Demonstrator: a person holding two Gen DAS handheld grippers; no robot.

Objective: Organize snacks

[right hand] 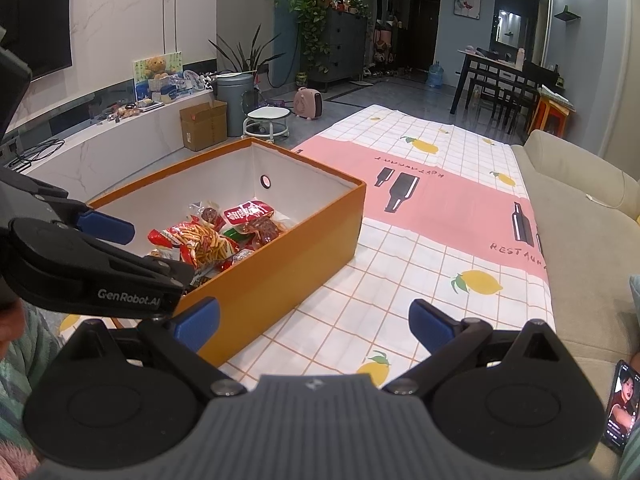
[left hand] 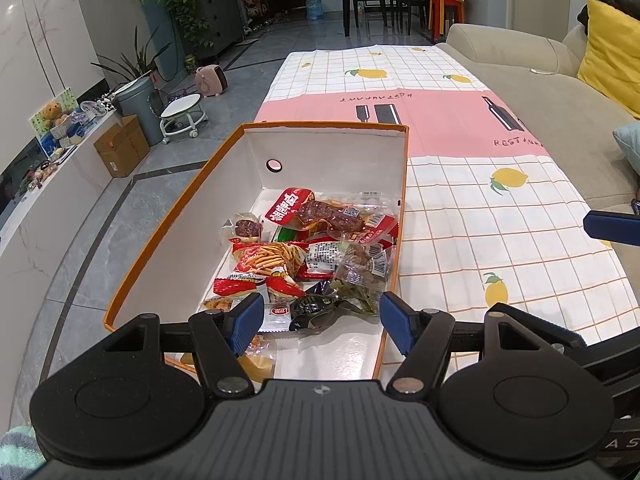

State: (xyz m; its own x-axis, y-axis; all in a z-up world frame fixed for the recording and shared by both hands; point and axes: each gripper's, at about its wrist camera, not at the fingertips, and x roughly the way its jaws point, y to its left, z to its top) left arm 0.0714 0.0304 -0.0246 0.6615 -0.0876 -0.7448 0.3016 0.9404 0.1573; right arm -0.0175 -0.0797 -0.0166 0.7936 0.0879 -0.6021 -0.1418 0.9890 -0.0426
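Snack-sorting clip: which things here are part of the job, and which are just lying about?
Part of the job:
- orange box
- snack packets piled inside it
- left gripper, open over the box
- right gripper, open beside it

Lying about:
- phone on the sofa
- lemon-print tablecloth
- cardboard carton on the floor

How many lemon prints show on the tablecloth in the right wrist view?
5: far, beyond the pink band; right, by the sofa; mid-right; near the hand-held gripper; partly hidden, left.

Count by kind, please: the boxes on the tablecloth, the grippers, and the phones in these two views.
Boxes: 1, the orange box
Grippers: 2, the left gripper and the right gripper, fingers apart
Phones: 1, the phone
Total: 4
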